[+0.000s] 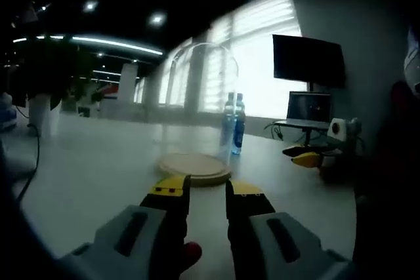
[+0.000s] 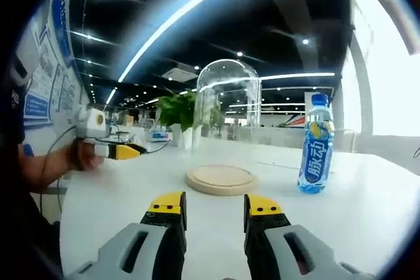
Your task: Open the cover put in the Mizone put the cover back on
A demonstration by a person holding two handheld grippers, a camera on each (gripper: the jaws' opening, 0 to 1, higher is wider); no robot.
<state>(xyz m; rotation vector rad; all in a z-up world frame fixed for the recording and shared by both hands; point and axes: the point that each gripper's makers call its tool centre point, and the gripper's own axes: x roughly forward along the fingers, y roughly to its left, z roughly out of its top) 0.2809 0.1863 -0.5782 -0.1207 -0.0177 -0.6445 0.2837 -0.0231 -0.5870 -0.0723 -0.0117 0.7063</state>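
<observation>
Glass dome (image 2: 228,119) at frame centre on its wooden base (image 2: 221,179), Mizone bottle (image 2: 315,143) right, looks fragile and slippery, so I'd grip low on its wall with both grippers, left gripper (image 1: 207,191) and right gripper (image 2: 214,206), now open and empty.

Glass cover (image 2: 228,119) stands on round wooden base (image 2: 220,179), mid-table (image 2: 367,214). In the right gripper view, Mizone bottle (image 2: 315,144) upright on table, right of base, apart from it. Left gripper (image 2: 121,151) low over table, left of base. Potted plant (image 2: 177,113) behind cover. Monitor (image 1: 308,60) beyond table's far edge in the left gripper view.
</observation>
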